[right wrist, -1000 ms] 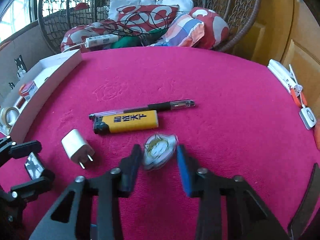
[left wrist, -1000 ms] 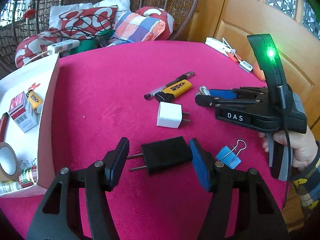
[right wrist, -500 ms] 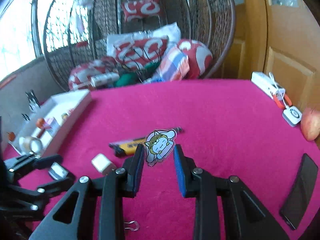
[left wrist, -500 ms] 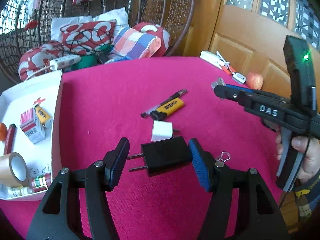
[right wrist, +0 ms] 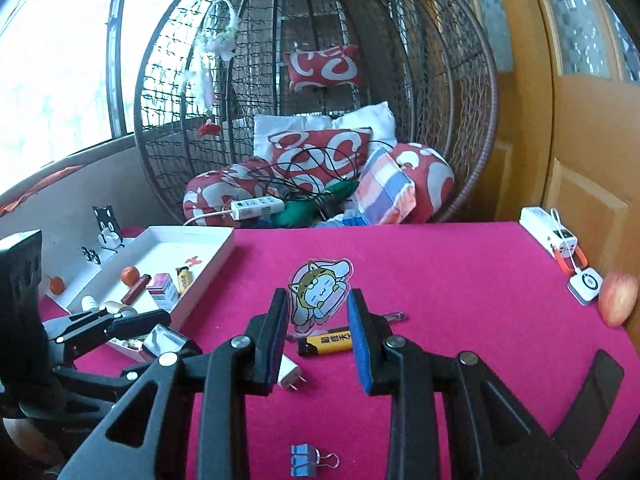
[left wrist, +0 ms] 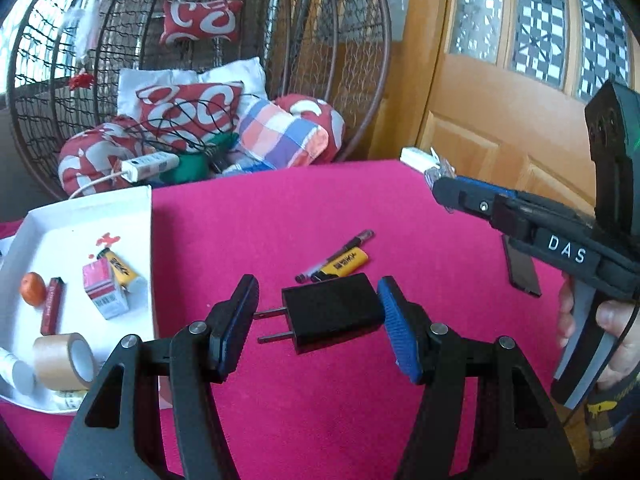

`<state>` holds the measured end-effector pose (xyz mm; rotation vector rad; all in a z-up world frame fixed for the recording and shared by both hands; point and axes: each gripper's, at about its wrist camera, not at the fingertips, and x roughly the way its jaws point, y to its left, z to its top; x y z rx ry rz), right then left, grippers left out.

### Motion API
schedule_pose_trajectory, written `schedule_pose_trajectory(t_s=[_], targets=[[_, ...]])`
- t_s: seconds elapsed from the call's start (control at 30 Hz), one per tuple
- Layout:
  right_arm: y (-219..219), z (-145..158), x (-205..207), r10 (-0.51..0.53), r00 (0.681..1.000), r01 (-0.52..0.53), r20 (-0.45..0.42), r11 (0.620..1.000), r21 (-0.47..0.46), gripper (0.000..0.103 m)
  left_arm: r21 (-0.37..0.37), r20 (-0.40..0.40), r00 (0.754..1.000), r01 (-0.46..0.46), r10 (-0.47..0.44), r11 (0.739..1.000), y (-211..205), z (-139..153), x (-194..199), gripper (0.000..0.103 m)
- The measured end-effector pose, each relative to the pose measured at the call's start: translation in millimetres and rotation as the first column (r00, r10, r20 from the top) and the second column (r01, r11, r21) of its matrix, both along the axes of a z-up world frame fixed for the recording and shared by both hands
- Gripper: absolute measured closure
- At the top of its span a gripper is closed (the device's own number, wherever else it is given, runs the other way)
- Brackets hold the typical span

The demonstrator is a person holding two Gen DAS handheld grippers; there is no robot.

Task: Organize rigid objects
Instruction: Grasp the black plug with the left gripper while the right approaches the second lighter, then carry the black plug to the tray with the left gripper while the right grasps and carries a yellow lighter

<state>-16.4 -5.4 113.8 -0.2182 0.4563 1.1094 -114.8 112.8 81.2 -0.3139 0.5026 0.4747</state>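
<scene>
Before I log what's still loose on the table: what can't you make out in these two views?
- White plug adapter: right wrist view, partly behind that gripper's finger; unseen in left wrist view.
- Pen: right wrist view, mostly hidden by the finger.
- Paper tape roll: blocked by the left gripper.
- Yellow lighter print: too small.

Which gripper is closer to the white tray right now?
Left. The left gripper, holding the black charger, hangs beside the white tray's rim. The right gripper, holding the cartoon sticker, is farther out.
</scene>
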Motion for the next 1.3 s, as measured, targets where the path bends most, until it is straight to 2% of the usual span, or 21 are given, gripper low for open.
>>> schedule_pose_trajectory(t_s=[0.23, 0.67, 1.17, 1.3], targets=[[9, 5, -12, 0.029, 0.999, -0.029, 0.021, 1.000, 0.004, 0.074, -0.002, 0.049, 0.998, -0.042, 0.042, 0.999, 9, 11, -19, 0.041], [35, 13, -30, 0.096, 0.995, -0.096, -0.001, 0.995, 0.006, 0.074, -0.018, 0.107, 0.983, -0.149, 0.150, 0.989, 40, 22, -58, 0.041], [87, 24, -64, 0.201, 0.979, -0.201, 0.008, 0.979, 0.003, 0.074, -0.053, 0.169, 0.938, -0.297, 0.302, 0.953, 83, 31, -120, 0.041], [101, 27, -75, 0.230, 0.973, -0.230, 0.016, 0.973, 0.001, 0.074, -0.049, 0.178, 0.914, -0.361, 0.364, 0.931, 102, 36, -142, 0.041]])
